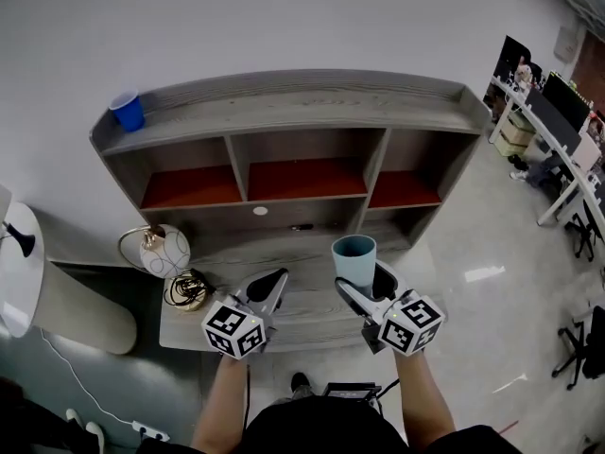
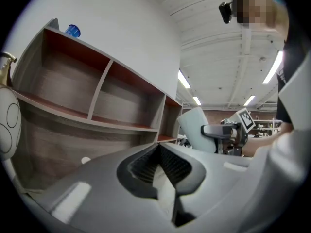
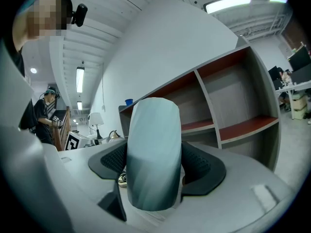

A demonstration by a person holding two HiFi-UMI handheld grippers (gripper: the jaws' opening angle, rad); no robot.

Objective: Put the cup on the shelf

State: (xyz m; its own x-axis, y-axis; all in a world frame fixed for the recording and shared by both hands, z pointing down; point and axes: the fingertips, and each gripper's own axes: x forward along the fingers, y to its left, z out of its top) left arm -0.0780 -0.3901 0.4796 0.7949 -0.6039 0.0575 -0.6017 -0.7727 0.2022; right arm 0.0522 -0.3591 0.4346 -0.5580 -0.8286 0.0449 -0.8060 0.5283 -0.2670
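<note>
The right claw [image 1: 363, 282] squeezes the pale blue cup [image 1: 354, 255] round its middle, standing up, in front of the shelf [image 1: 284, 102]. The left claw [image 1: 272, 287] is closed on nothing. The cup looks light, stiff and smooth, so it could slip.

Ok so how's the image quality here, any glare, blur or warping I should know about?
Head view: sharp, evenly lit; the shelf bows from the wide lens and a glare patch sits on the floor. Left gripper view: heavy fisheye, black corners, ceiling lights blown out. Right gripper view: same fisheye; the held cup looms large, slightly soft.
</note>
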